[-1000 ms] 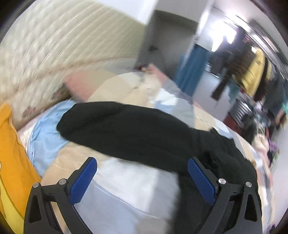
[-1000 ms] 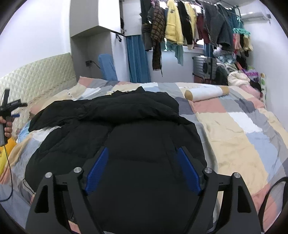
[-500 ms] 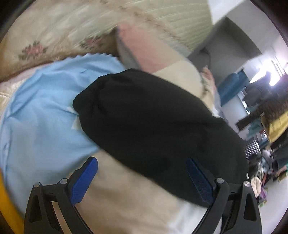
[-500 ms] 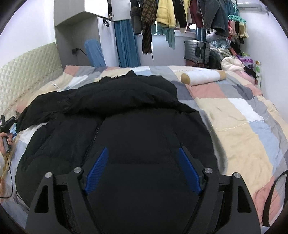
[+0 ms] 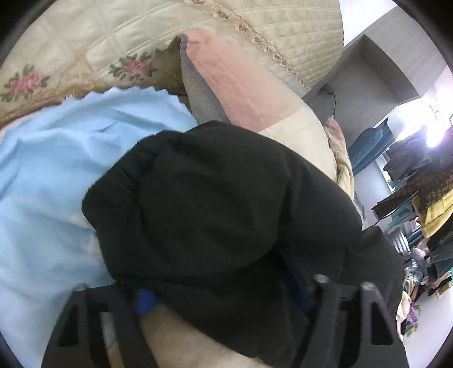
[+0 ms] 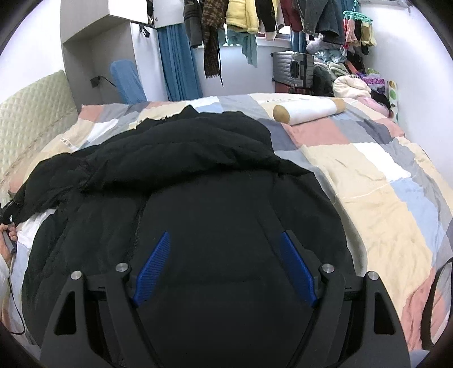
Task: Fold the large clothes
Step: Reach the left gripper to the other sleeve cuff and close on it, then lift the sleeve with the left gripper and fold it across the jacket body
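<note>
A large black padded jacket [image 6: 198, 198] lies spread on the patchwork bed. Its left sleeve [image 5: 215, 198] fills the left wrist view, the cuff end pointing up-left over a light blue cloth. My left gripper [image 5: 218, 294] is pushed onto the sleeve, which lies between its fingers and hides most of the blue pads; the jaws stand fairly wide. My right gripper [image 6: 223, 269] is open and empty, hovering over the jacket's body near its lower part. The left gripper also shows at the far left of the right wrist view [image 6: 7, 212].
A light blue cloth [image 5: 48, 169], a pink and grey pillow [image 5: 232, 82] and the quilted headboard [image 5: 254, 25] lie by the sleeve. A rolled bolster [image 6: 308, 110] lies at the far side of the bed. Clothes hang above [image 6: 240, 14]; a suitcase [image 6: 294, 68] stands behind.
My left gripper has dropped forward onto the sleeve end, so the black cloth now covers its pads. My right gripper has edged closer over the jacket's body and stays open.
</note>
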The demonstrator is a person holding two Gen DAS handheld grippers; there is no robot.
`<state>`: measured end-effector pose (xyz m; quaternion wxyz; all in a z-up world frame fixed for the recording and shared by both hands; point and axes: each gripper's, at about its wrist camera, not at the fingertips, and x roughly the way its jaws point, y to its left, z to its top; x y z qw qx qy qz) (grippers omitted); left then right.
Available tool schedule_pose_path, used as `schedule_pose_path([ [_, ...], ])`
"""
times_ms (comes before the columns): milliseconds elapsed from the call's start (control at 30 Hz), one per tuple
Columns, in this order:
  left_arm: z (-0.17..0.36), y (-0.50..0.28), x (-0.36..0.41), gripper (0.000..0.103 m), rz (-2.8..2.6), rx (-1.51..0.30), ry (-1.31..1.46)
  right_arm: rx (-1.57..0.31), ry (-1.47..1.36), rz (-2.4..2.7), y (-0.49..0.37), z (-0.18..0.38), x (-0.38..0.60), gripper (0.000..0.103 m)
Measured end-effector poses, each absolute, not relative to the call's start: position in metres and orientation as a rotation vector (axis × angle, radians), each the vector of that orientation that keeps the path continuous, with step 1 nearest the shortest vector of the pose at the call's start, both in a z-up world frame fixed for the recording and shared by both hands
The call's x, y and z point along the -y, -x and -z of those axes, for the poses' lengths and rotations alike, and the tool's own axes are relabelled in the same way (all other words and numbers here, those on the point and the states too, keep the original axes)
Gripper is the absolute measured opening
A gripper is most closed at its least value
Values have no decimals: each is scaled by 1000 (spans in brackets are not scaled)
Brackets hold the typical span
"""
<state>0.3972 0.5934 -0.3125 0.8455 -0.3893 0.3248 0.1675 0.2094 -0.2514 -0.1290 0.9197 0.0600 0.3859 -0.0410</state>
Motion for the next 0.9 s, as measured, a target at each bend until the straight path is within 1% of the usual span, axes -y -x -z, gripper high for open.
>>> schedule_pose_path([
  [33,306,-397,-593,46,-361,-684,802,-799,-116,85,-210,129,251,80],
  [67,300,-396,-592,39,-369,-682,783,-801,-109,85,-211,129,250,80],
  [100,291,-396,-590,27,-381,-677,760,-804,-100,84,-210,129,250,80],
  [133,279,-396,-587,20,-399,-671,734,-804,-92,84,-209,128,251,80],
  [233,250,-391,-577,12,-434,-659,675,-806,-77,74,-204,127,251,80],
  [333,213,-387,-561,8,-440,-624,600,-804,-73,52,-201,124,252,80],
  [567,130,-368,-525,7,-436,-569,513,-760,-86,3,-187,113,260,80],
  [733,63,-351,-478,7,-407,-528,409,-725,-102,-37,-176,105,268,80],
  [900,14,-338,-426,7,-382,-484,335,-681,-88,-73,-165,96,274,80],
])
